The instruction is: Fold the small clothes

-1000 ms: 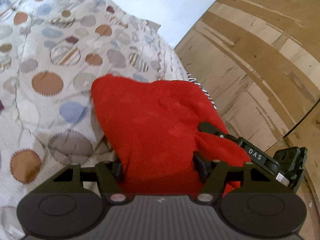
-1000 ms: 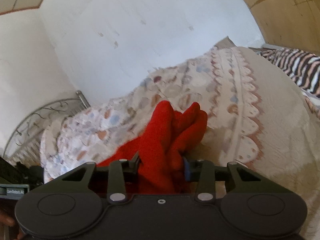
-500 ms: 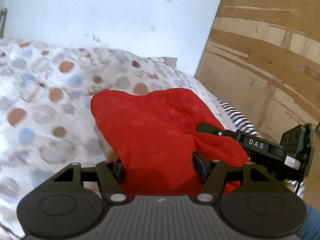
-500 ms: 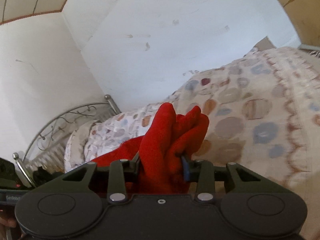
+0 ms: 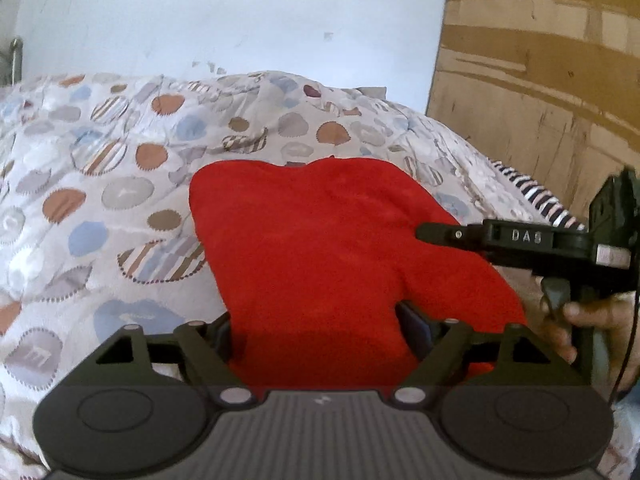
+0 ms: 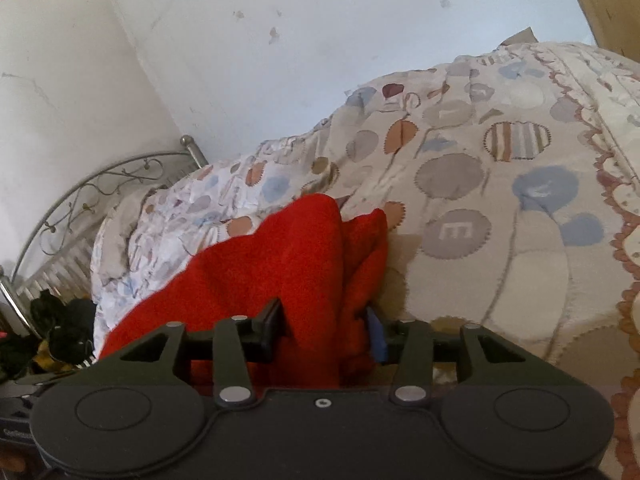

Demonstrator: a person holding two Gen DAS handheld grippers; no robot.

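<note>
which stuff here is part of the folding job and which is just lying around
In the job:
red cloth
left claw, shut on it
right claw, shut on it

Lying about:
patterned quilt
metal bed frame
striped fabric
dark heap

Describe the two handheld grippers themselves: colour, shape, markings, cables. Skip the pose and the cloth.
Both grippers are matte black plastic. The left gripper has a ribbed grey-black top plate, two round discs, angled linkage arms and silver rivets. The right gripper looks the same, with a smooth plate and blue padding on one finger. From the side it bears white "DAS" lettering, a label and a thin black cable.
</note>
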